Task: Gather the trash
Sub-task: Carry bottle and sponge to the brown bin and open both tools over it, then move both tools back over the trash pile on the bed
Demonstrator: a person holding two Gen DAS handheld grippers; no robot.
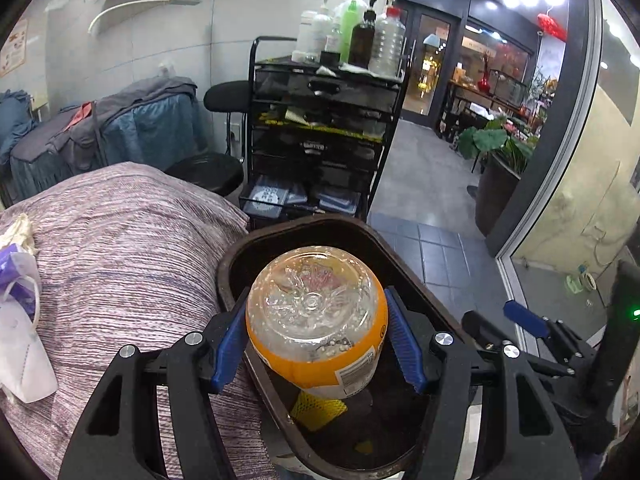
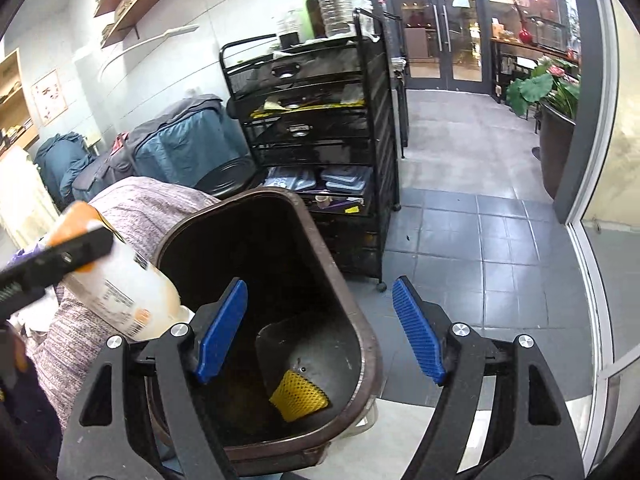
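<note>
My left gripper (image 1: 316,338) is shut on a clear plastic bottle (image 1: 316,316) with an orange label, held cap down over the mouth of a dark brown trash bin (image 1: 236,256). The bottle (image 2: 120,280) also shows in the right wrist view, tilted over the bin's left rim (image 2: 332,256). A yellow foam net (image 2: 298,396) lies on the bin's floor; it also shows in the left wrist view (image 1: 316,410). My right gripper (image 2: 320,332) is open and empty above the bin's right rim; it shows at the right of the left wrist view (image 1: 500,320).
A striped purple cushion (image 1: 120,248) lies left of the bin, with a white mask and wrappers (image 1: 20,320) on it. A black mesh cart (image 1: 320,128) with bottles on top stands behind the bin. A tiled floor (image 2: 480,240) and a glass wall are to the right.
</note>
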